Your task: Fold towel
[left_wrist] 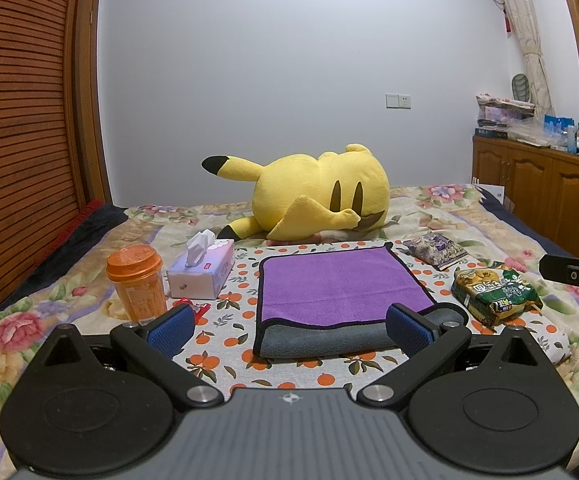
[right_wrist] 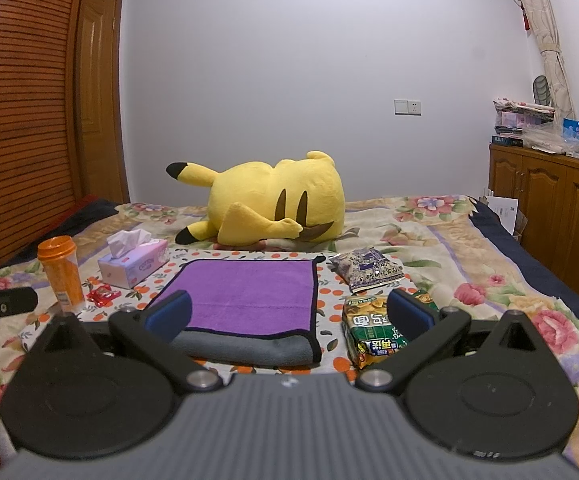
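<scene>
From my remote station I record, at far left on the bed, an orange lidded cup standing upright, with a white tissue box just beside it on its right and a small red wrapper lying in front of the two. My left gripper hovers over the near edge of the orange-print cloth, its blue-padded fingers spread wide and holding nothing. The towel lies flat on that cloth at the centre, already folded over: the purple face is up and a grey layer shows along the near edge, with dark piping round the border. Behind it a yellow plush toy lies on its side against the wall end of the bed. My right gripper is likewise spread apart and empty, its left finger over the towel's near left corner and its right finger over a green snack packet. A purple-grey packet lies beyond that one, just right of the towel. A wooden cabinet stands at far right.
</scene>
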A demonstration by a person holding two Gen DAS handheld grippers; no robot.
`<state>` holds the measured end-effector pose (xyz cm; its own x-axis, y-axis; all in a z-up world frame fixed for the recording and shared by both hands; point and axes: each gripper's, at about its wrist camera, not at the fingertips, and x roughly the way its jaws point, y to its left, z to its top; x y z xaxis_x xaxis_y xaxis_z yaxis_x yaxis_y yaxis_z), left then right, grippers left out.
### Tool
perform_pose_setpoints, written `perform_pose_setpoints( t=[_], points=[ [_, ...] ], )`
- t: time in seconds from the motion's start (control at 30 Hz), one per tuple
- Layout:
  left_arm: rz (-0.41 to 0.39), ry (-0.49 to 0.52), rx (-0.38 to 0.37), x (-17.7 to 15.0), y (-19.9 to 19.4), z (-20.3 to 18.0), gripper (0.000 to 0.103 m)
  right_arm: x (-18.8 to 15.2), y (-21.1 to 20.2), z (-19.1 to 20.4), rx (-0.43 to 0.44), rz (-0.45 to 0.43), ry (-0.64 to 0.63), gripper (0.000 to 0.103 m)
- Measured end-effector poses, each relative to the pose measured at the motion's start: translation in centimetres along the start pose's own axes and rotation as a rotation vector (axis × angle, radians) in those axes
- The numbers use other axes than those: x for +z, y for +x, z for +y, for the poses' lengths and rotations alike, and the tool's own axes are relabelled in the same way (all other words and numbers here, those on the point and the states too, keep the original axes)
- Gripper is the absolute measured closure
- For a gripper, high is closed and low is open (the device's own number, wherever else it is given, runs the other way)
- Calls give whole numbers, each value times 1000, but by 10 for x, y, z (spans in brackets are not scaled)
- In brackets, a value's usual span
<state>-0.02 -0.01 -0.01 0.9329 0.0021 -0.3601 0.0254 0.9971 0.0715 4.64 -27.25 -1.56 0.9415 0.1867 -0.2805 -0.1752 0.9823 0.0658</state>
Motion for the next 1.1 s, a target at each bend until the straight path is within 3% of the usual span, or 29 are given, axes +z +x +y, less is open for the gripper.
perform_pose_setpoints(
  t=[1.1],
  points=[
    [4, 4, 1, -1, 0, 1, 0, 0, 0, -1, 0, 0, -4, 0]
  ],
)
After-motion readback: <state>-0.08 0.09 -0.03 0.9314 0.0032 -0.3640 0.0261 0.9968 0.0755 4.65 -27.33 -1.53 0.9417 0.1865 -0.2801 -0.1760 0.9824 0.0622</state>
